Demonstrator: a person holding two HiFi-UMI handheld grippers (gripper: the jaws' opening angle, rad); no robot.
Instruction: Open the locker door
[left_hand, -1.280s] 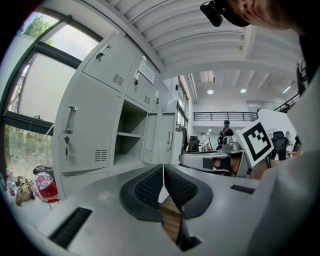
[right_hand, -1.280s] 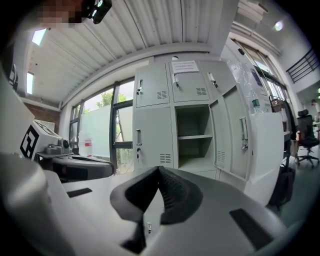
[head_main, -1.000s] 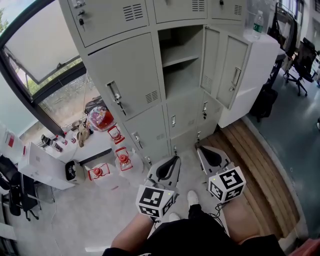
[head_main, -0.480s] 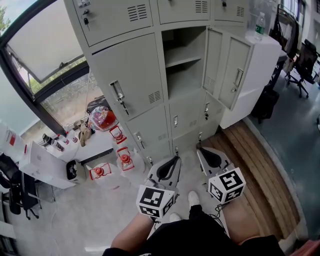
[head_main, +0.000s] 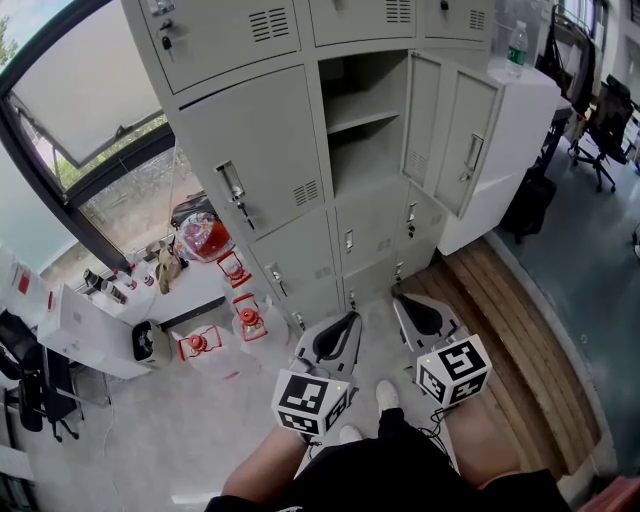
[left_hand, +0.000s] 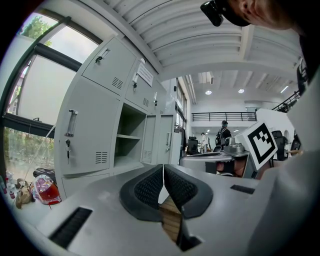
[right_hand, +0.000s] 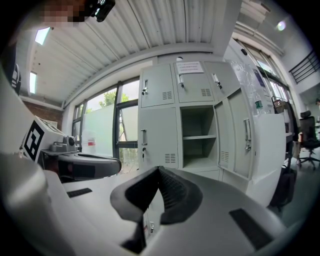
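Observation:
A grey bank of lockers (head_main: 260, 170) stands ahead. Its middle compartment (head_main: 365, 130) gapes, showing a shelf, and its door (head_main: 475, 150) is swung out to the right. The same open compartment (right_hand: 197, 137) and door (right_hand: 245, 140) show in the right gripper view, and the compartment (left_hand: 127, 142) in the left gripper view. Both grippers hang low near the person's lap, well short of the lockers. My left gripper (head_main: 352, 318) is shut with nothing in it. My right gripper (head_main: 397, 297) is also shut and empty.
A closed locker door with a handle and key (head_main: 232, 195) is left of the open one. On the floor at left lie a bag (head_main: 203, 235), red lanterns (head_main: 245, 315) and a white box (head_main: 85, 335). A wooden platform (head_main: 520, 330) runs right; a bottle (head_main: 515, 45) tops the side cabinet.
Only the head view shifts slightly; lockers, door and both grippers keep their places.

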